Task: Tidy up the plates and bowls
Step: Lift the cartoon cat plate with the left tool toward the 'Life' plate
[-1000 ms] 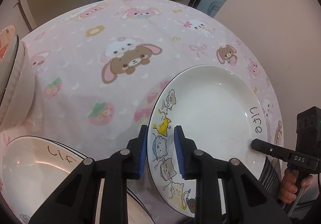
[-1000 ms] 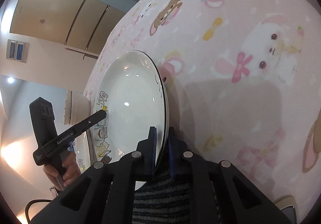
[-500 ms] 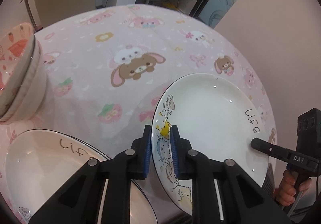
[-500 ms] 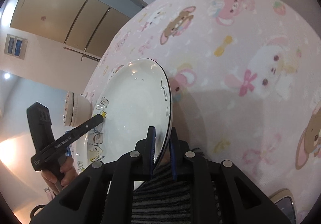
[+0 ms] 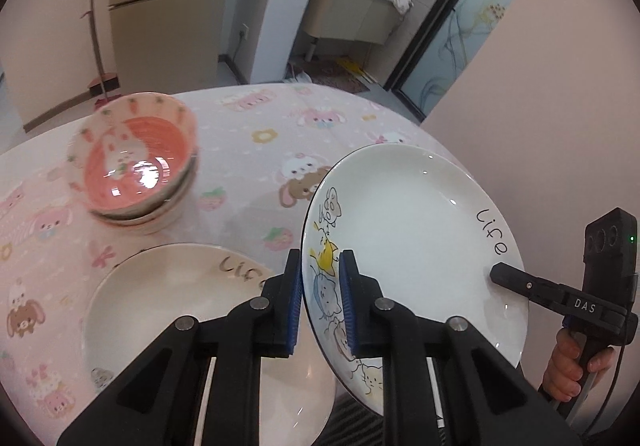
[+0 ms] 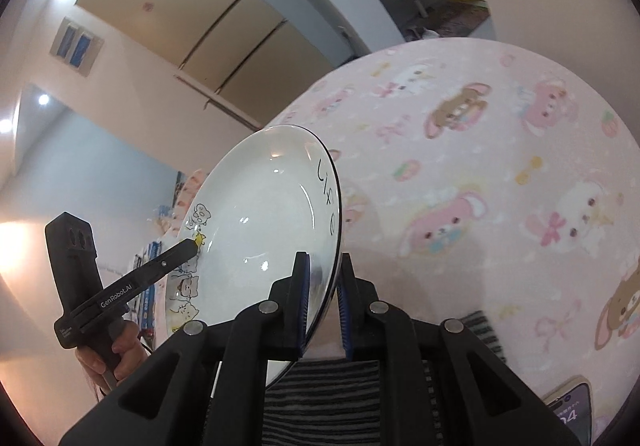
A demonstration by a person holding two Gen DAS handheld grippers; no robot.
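Left wrist view: left gripper & right gripper pinch plate on opposite rims, so it won't tip.

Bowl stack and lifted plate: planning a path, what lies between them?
Only bare tablecloth between the bowl stack and the lifted plate, in the left wrist view.

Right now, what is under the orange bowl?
The orange bowl sits nested on at least one more bowl, on the pink tablecloth. How many lie beneath is hidden.
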